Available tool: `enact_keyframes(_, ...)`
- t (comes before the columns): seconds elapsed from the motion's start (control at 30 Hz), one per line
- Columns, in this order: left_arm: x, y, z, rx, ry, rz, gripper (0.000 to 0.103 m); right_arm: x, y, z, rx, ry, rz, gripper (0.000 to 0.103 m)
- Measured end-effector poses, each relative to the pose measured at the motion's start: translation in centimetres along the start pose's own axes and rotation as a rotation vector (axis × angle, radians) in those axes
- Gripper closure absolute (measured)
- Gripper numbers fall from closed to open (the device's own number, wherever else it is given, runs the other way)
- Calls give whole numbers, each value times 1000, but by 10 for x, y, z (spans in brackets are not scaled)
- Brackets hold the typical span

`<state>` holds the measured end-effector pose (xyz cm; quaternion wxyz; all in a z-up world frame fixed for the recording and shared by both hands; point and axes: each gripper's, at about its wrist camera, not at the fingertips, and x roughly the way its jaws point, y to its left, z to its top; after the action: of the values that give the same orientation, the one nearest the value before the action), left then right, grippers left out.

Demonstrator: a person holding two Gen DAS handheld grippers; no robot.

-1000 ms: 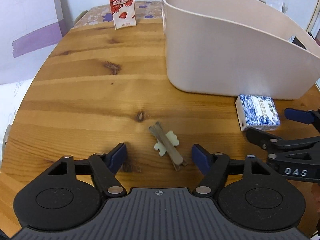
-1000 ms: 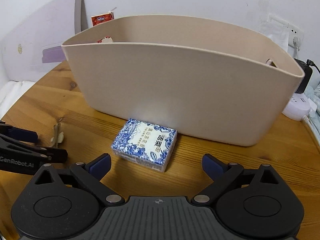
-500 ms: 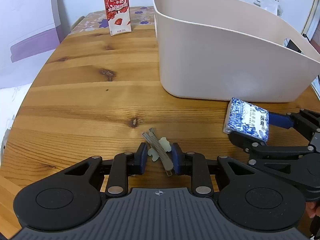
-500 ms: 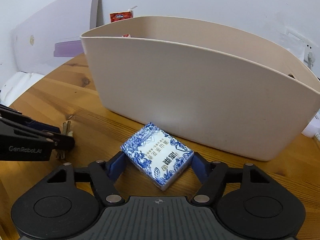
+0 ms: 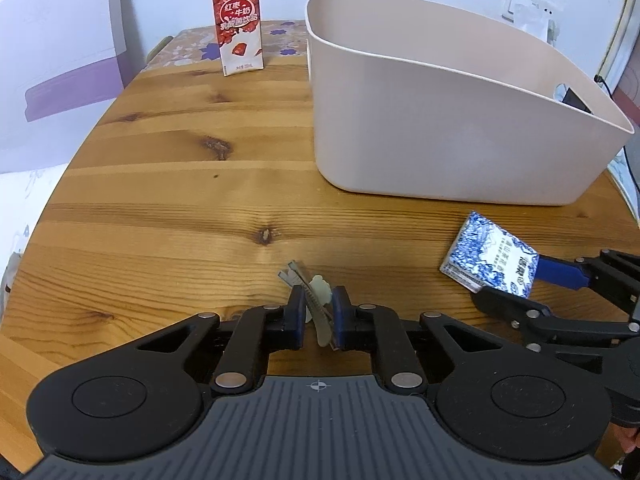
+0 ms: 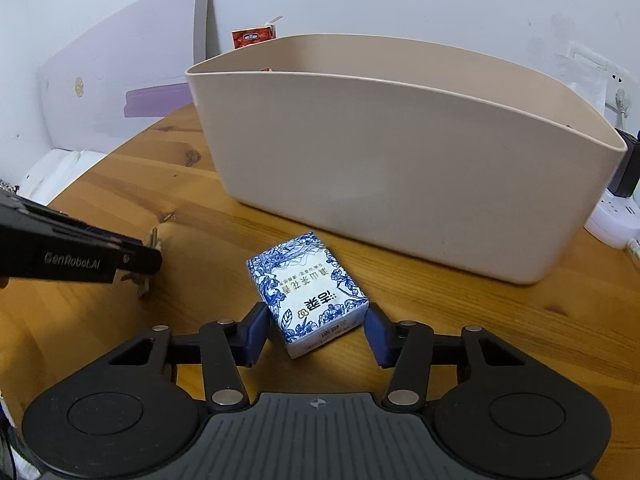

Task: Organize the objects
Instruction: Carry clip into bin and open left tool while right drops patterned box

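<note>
Having lifted clip (image 5: 316, 308) and tissue pack (image 6: 308, 292)

My left wrist cam sits low just behind the left gripper (image 5: 316, 312), looking fwd along its fingers over the wooden table (image 5: 168, 184) toward the far wall; the beige bin (image 5: 440, 132) fills the upper right and the milk carton (image 5: 239, 28) stands far back. My right wrist cam rides the right gripper (image 6: 318, 326) the same way, close to the tabletop, facing the bin's (image 6: 400, 152) long side. Both views share the bin, the blue-white box (image 5: 490, 258) (image 6: 308, 292) and the carton, of which only the top (image 6: 255, 36) shows over the rim. Each cam catches the other gripper at its edge: right one (image 5: 560, 280) at far right, left one (image 6: 80, 256) at far left.
</note>
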<state>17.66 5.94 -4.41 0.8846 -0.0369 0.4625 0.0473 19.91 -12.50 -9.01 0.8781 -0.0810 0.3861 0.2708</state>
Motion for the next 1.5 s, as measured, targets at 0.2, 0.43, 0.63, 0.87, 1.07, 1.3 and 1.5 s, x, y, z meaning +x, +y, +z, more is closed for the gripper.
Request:
enact_keyframes(0.2, -8, 2, -2, -7, -16, -3, 98, -14, -4, -2, 3, -31, -2, 55)
enact_keyframes(0.43, -14, 6, -6, -31, -26, -16, 102, -27, -6, -3, 4, -57, 3, 55)
enact_keyframes(0.63, -22, 7, -7, -34, -44, -22, 102, -37, -10, -2, 17, -77, 2, 55)
enact_keyframes(0.87, -47, 4, -2, -23, -105, -29, 102, -58, -14, 1, 21, -127, 12, 55)
enact_keyframes(1.07, -75, -7, 16, 6, -185, -43, 102, -89, -18, 15, 18, -209, 18, 55)
enact_keyframes(1.3, -100, -23, 50, 39, -279, -60, 102, -117, -32, 44, 15, -307, -6, 55)
enact_keyframes(1.5, -91, -40, 88, 66, -301, -67, 102, -121, -47, 67, 12, -340, -32, 55)
